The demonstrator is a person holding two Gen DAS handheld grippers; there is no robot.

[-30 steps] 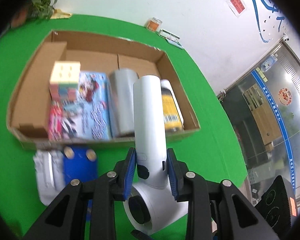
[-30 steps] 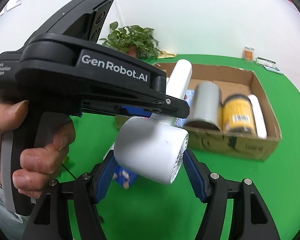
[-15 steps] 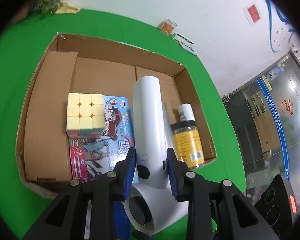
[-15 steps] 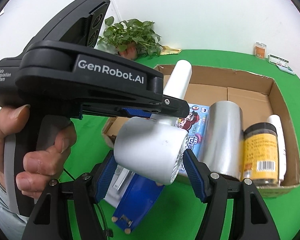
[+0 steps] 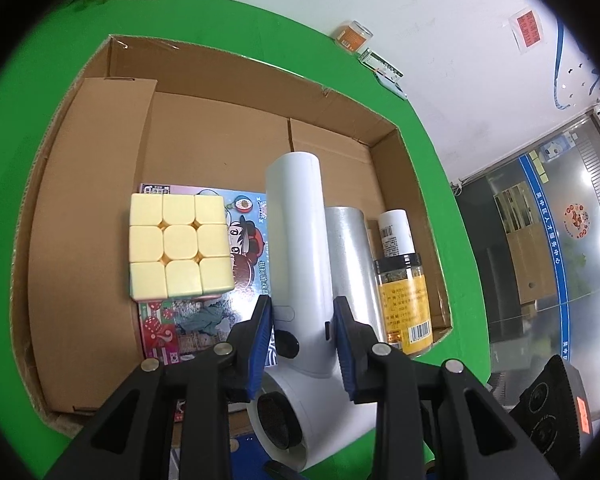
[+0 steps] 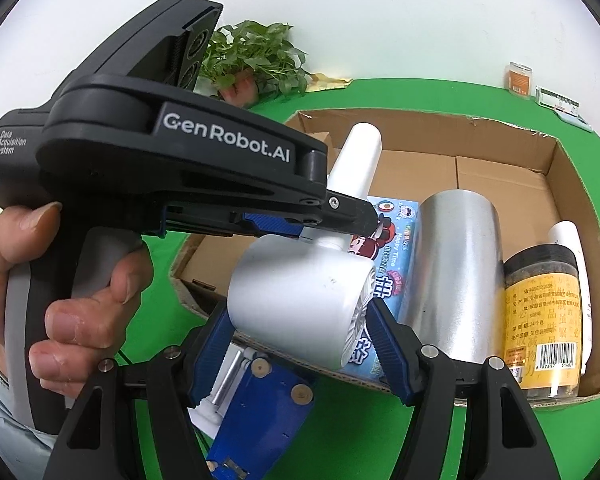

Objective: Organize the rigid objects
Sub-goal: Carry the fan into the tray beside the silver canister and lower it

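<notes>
Hair dryer: the white hair dryer hung over the near edge of the cardboard box, handle aimed into it, not yet set down.
Left gripper: your left gripper was clamped on the dryer's handle, blue pads pressed to both sides just above the switch.
Right gripper: your right gripper was closed across the dryer's round barrel, one pad at each end.
Why two grips: I judged you held it at both ends because the head is heavy and would swing on the handle grip alone.
Box contents: a pale yellow cube lay on a printed game pack; a silver cylinder, a yellow-labelled jar and a white bottle lay side by side along the right wall.
Free space: the bare cardboard at the back and left looked like the only room for the dryer.
Left view only: it showed the cube and the empty floor behind it.
Right view only: it showed your hand on the left tool, the dryer's grille end, and a blue-based item on the green cloth outside the box, below the dryer.
Risk: lowered straight down, the barrel seemed likely to land on the box's front wall or the game pack.
</notes>
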